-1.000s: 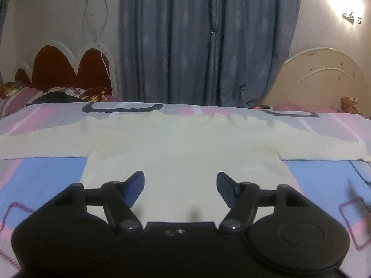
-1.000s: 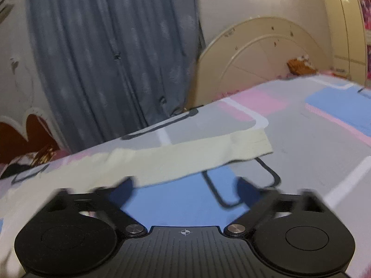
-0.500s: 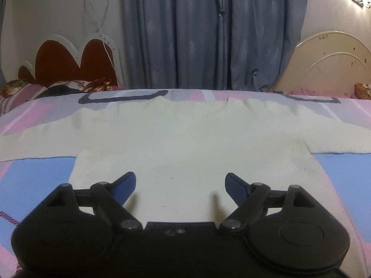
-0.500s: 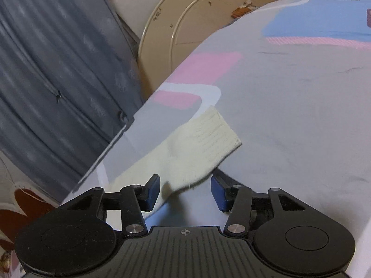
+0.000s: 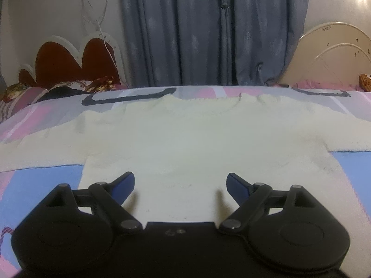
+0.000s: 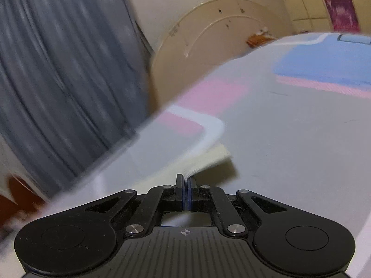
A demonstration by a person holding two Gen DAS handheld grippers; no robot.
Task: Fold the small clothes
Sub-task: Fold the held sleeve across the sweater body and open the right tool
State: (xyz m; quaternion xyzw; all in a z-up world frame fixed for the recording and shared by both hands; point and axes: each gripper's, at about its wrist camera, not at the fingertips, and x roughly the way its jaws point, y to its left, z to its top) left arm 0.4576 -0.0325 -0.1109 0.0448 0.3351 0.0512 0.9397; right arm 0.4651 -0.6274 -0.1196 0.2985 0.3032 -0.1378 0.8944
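Sweater [image 5: 185, 143] first: through your left wrist camera, the cream knit lies flat on the patterned bedsheet [image 5: 41, 178], neckline away from you and both sleeves stretched out sideways. Your left gripper [image 5: 180, 183] hangs low over the lower part of its body, blue-padded fingers [image 5: 123, 184] spread wide apart with nothing between them; whether the tips touch the knit cannot be told. Past the bed you see grey-blue curtains [image 5: 208, 32], a red scalloped headboard [image 5: 69, 64] to the left and a cream arched headboard [image 5: 334, 58] to the right.

Through your right wrist camera, blurred with motion, your right gripper [image 6: 186, 184] has its jaws pressed together on the cuff end of the sweater's sleeve [image 6: 208, 159]. The cream fabric rises from the sheet into the pinch, and the free corner of the cuff juts out to the right just above the bed. Behind it sit the same curtains and the cream headboard, tilted in the frame.
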